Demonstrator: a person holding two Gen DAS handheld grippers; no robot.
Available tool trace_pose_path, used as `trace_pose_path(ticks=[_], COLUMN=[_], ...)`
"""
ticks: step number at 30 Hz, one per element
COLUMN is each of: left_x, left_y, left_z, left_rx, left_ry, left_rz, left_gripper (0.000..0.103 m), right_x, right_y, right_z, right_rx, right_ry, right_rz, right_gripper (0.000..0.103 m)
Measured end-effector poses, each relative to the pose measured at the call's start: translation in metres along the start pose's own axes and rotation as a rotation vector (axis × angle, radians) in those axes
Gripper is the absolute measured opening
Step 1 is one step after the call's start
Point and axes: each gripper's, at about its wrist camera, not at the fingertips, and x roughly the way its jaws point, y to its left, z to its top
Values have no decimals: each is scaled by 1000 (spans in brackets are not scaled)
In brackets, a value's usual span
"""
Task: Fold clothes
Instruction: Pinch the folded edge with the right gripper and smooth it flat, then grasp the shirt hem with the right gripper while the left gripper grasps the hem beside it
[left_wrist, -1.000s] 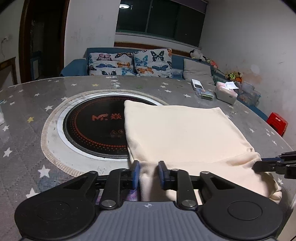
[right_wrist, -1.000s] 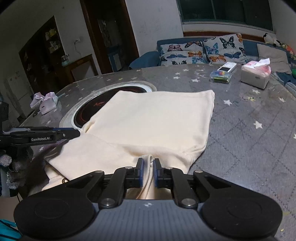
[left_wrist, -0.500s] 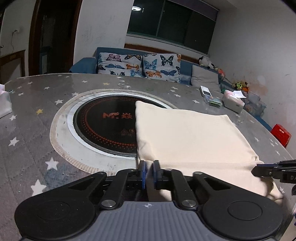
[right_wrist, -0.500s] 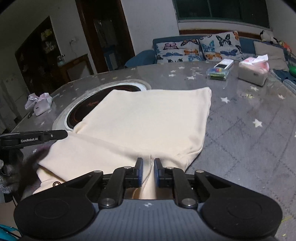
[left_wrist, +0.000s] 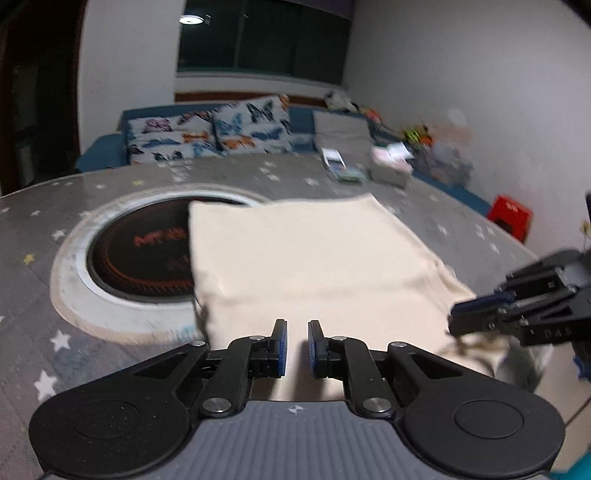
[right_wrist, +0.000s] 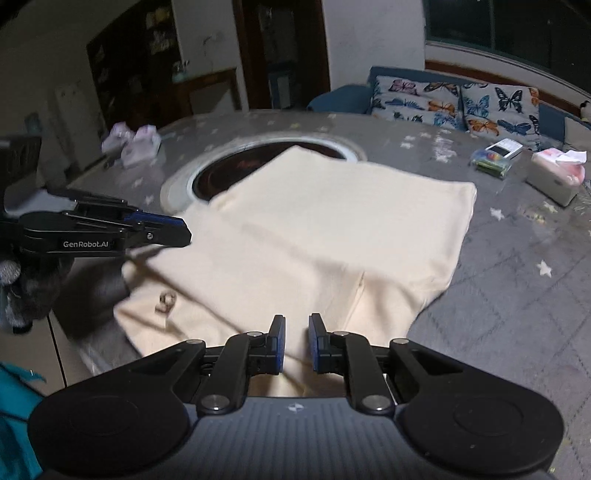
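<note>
A cream garment (left_wrist: 306, 258) lies folded on the grey star-patterned table, its far part doubled over its near part; it also shows in the right wrist view (right_wrist: 332, 236). My left gripper (left_wrist: 295, 347) is a little open and empty, raised just above the garment's near left edge. My right gripper (right_wrist: 295, 341) is a little open and empty above the near right edge. Each gripper shows in the other's view: the right one (left_wrist: 517, 314) and the left one (right_wrist: 110, 232).
A round black cooktop (left_wrist: 144, 251) with a pale ring is set in the table, partly under the garment. A tissue box (right_wrist: 554, 177), a small box and a phone lie at the far right. Small pink items (right_wrist: 133, 144) sit far left. A sofa stands behind.
Both grippers have let go of the garment's near edge, opened a little and lifted away. The cloth has dropped flat onto the table.
</note>
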Motion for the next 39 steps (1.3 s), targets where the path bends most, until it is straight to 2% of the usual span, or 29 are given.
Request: trace_pose_path(ticks=[10, 13, 14, 20, 23, 26, 28, 30, 32, 35, 39], left_x=[-17, -35, -41, -54, -48, -41, -38, -37, -38, -40, -33], left_y=[-3, -4, -6, -32, -41, -49, -53, -54, -52, -45, -33], left_z=[-12, -18, -21, -47, -53, -58, -60, -58, -54, -41, -20], left_rx=[86, 156, 189, 434, 491, 539, 561, 554, 532, 452, 339], left_ry=[8, 5, 2, -15, -39, -65, -87, -96, -107, -117, -117], left_rz=[13, 3, -4, -35, -33, -31, -31, -37, -42, -54, -59], left_gripper=[17, 41, 47, 47, 47, 47, 38, 18, 10, 7, 5], right_x=[-2, -12, -14, -24, -28, -32, -35, -36, -37, -39, -34], right_y=[9, 10, 11, 18, 23, 28, 32, 36, 40, 48, 57], right_z=[-1, 1, 2, 0, -3, -6, -9, -12, -15, -20, -24], right_rx=[-56, -78, -89, -181, -229, -275, -307, -337, -365, -428, -506], right_ry=[7, 1, 4, 47, 68, 81, 89, 95, 99, 100, 63], right_rz=[-16, -13, -15, -34, -46, -58, -64, -63, -59, -52, -64], right_gripper=[13, 15, 19, 30, 32, 40, 41, 45, 46, 51, 51])
